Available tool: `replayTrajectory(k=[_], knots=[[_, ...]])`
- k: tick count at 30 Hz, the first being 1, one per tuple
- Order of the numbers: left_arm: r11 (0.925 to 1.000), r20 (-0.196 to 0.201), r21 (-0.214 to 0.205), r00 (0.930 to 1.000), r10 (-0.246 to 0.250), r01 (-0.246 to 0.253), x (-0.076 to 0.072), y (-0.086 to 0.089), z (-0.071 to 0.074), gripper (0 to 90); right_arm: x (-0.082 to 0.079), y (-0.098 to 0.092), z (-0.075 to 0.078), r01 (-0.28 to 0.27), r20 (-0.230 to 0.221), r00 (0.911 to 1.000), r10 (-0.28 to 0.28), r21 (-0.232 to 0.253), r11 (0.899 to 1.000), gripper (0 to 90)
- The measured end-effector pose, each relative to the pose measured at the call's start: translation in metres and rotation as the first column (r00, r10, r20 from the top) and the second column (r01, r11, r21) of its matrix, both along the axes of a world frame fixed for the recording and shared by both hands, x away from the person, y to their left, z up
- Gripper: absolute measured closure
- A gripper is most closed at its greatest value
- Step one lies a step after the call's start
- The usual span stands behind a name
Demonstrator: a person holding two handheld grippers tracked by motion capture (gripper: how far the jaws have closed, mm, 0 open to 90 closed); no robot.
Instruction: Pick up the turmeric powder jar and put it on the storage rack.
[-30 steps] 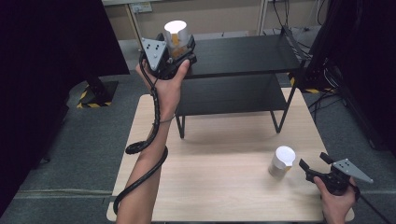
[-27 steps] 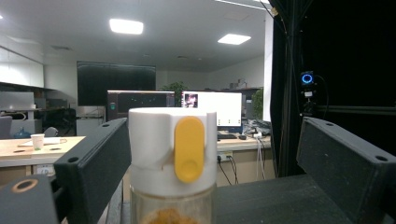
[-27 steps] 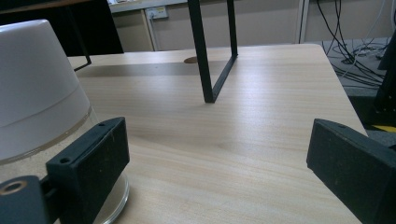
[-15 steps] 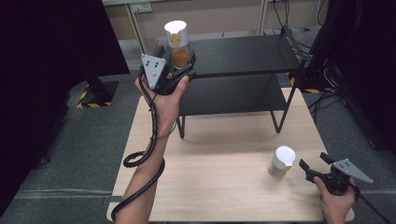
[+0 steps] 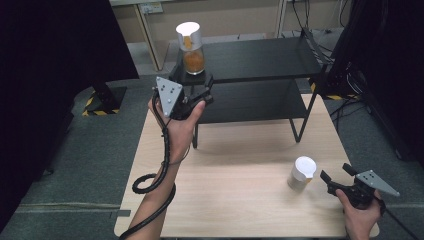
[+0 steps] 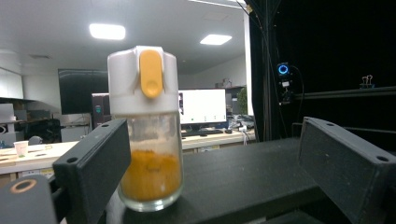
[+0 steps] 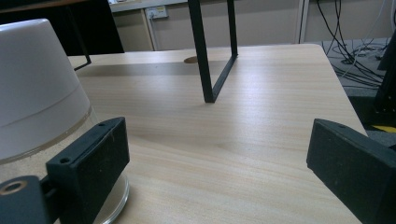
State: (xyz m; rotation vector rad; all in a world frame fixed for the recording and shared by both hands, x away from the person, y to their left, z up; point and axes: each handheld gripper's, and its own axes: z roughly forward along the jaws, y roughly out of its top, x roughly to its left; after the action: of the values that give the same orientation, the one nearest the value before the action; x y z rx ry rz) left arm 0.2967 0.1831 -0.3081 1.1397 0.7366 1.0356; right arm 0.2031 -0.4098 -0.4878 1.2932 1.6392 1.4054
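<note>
A glass jar (image 5: 190, 47) with a white lid, an orange latch and orange powder inside stands on the left end of the black rack's top shelf (image 5: 260, 57). My left gripper (image 5: 202, 87) hangs open just below and in front of it, apart from it. In the left gripper view the jar (image 6: 147, 126) stands beyond the spread jaws of that gripper (image 6: 217, 140). A second white-lidded jar (image 5: 302, 172) sits on the wooden table (image 5: 240, 200) at the right. My right gripper (image 5: 336, 172) is open beside it. In the right gripper view that jar (image 7: 37, 93) is left of the gripper's (image 7: 215, 144) left jaw.
The two-tier black rack takes up the table's far half, and its right leg (image 7: 208, 60) stands on the wood. The left gripper's cable (image 5: 150, 180) loops down along the forearm. Dark curtains flank the table, with cables on the floor at the right.
My left gripper has drawn back and down from the jar on the top shelf, towards the person. The jar has stayed put. The right gripper has not moved.
</note>
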Motion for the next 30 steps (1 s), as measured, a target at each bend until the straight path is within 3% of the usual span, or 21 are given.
replayTrajectory(k=[15,20,30], knots=[[0.9998,-0.015,0.020,0.9998,-0.009,0.010,-0.013,0.002,-0.027,9.2,0.000,0.000,0.000,0.000,0.001,1.0000,0.000,0.000,1.000,6.0],[0.9991,-0.010,0.041,0.9999,-0.013,0.013,-0.021,0.000,-0.043,9.3,0.000,0.000,0.000,-0.001,0.001,1.0000,0.001,-0.002,1.000,6.0],[0.9993,-0.037,0.032,0.9991,-0.021,0.022,-0.036,0.000,-0.072,9.3,0.000,0.001,0.000,-0.001,0.001,1.0000,0.001,-0.006,1.000,6.0]])
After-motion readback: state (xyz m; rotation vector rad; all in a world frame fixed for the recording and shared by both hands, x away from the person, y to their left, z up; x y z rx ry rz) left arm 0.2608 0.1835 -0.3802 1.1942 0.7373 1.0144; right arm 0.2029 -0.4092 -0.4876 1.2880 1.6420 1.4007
